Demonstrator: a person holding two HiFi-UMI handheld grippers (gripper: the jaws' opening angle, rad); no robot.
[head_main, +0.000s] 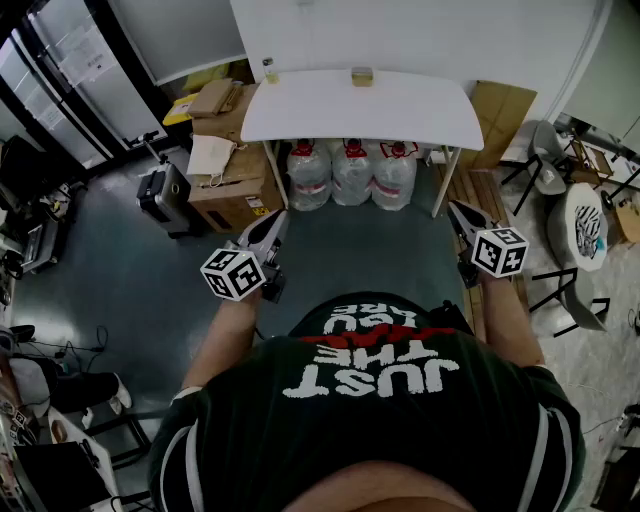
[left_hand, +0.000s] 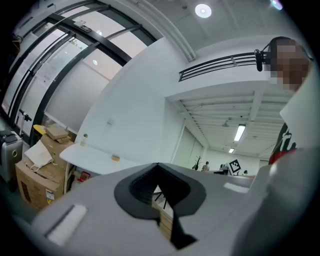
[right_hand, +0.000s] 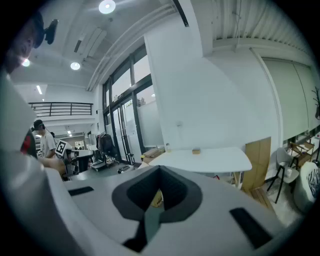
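Observation:
I stand a few steps from a white table and hold both grippers close to my body, pointed toward it. The left gripper is at my left over the dark floor, jaws shut with nothing between them. On my right, the right gripper is also shut and empty. On the table stand a small bottle and a small tan block. The left gripper view shows the table and block beyond the closed jaws. The right gripper view shows the same table and block.
Three large water jugs sit under the table. Cardboard boxes and a black suitcase stand to its left. A cardboard sheet leans at the right, with chairs beyond. Desks and cables line the left side.

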